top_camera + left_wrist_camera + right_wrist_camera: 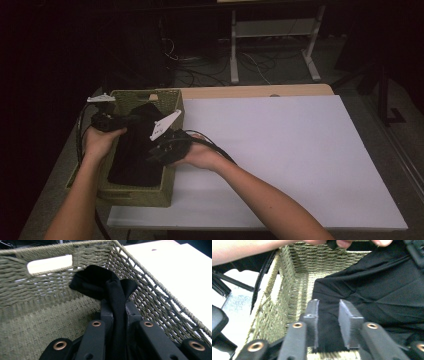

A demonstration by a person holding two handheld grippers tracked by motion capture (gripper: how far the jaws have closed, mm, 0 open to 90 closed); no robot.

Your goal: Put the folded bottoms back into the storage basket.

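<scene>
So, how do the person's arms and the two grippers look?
Both forearms are bare, with no sleeves in view. The left gripper and right gripper are black, each topped by a grey three-cornered plate and trailing a black cable. Their jaws are flat dark pads on black links with copper-coloured rivets.

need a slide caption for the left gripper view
Left gripper clamps a fold of black cloth inside the olive woven basket.

Dim room – dark vignetted edges, soft focus
</scene>
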